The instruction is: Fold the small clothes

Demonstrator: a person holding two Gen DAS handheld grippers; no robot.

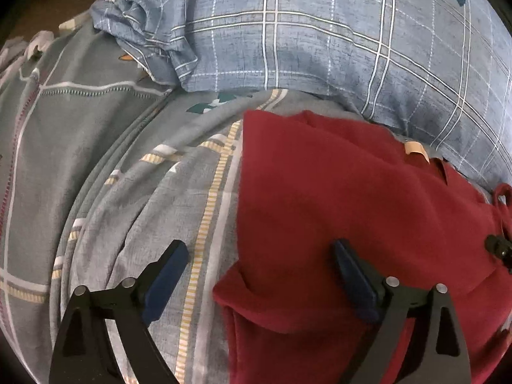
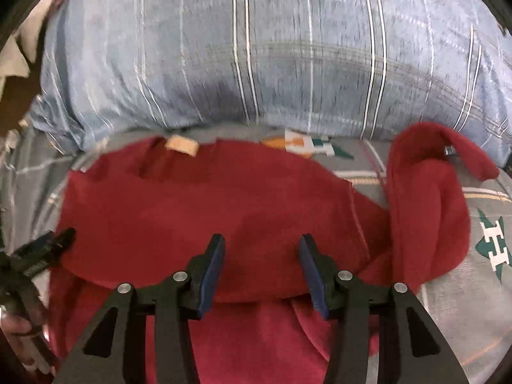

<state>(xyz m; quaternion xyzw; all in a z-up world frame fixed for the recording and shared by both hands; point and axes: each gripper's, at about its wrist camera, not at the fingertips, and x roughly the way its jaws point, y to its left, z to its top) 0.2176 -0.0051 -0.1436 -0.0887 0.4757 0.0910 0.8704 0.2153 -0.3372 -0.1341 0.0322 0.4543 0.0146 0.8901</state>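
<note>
A: What stood nearest the left claw [image 1: 259, 249]?

B: Its two blue-padded fingers [image 1: 166, 268] were spread wide with nothing gripped. One hung over the grey checked bedsheet [image 1: 134, 192], the other over the one red garment [image 1: 352, 185], whose left edge ran between them.

A: And the right claw [image 2: 262, 246]?

B: Partly open, both pads [image 2: 212, 272] clear of the cloth. The red garment [image 2: 192, 204] lay flat directly below and ahead of it, with a folded edge crossing just under the tips. No earlier view was on hand to compare.

A: Anything off to the sides?

B: One loose red flap [image 2: 428, 198], maybe a sleeve, curled up to the right of the right claw. At that view's left edge the tip of the other claw [image 2: 51, 246] showed, with a hand [image 2: 19, 336] below it.

A: Farther out?

B: One tan neck label [image 2: 182, 145] at the garment's far edge. Beyond it lay one blue checked pillow [image 1: 320, 32]; whether a second sat there I couldn't tell.
</note>
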